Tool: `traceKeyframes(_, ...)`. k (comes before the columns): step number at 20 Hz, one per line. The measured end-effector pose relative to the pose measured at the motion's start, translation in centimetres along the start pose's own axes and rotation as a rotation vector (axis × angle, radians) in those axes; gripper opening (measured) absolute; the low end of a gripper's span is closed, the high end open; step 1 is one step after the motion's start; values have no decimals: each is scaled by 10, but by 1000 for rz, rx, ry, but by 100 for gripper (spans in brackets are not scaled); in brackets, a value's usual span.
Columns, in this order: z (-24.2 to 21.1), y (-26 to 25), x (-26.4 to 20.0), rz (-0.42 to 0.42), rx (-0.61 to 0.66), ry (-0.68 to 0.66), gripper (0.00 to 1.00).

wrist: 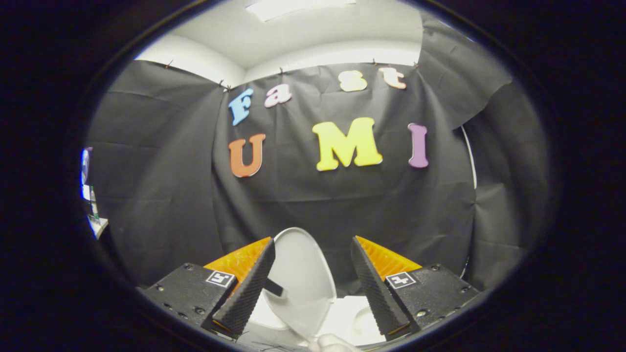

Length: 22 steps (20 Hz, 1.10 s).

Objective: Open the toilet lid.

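Toilet lid (pixel 301 278), raised near upright, stands between my gripper (pixel 313 288) jaws, nearer the 9 o'clock one. Jaws released, gripping nothing. Lifting appears nearly done; next I would tip it back toward 12 o'clock.

We saw the white toilet body (pixel 345 318) at six o'clock (little of it showing), with the lid (pixel 301 283) standing raised on it at twelve, between the gripper's (pixel 313 240) parted fingers.
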<state>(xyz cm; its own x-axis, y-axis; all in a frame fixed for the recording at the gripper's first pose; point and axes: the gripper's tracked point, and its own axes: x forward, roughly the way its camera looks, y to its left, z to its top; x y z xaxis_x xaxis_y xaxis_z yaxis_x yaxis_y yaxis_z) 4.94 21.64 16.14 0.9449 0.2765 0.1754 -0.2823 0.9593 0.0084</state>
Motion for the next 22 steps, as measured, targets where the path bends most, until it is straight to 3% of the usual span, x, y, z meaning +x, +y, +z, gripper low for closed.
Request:
traceKeyframes(4,2,-60,-34,-87,-98,-98,98)
traceKeyframes(13,-90,-194,-97,-291,-6,58,98)
traceKeyframes(22,-123,-225,-113,-342,-12,114,98)
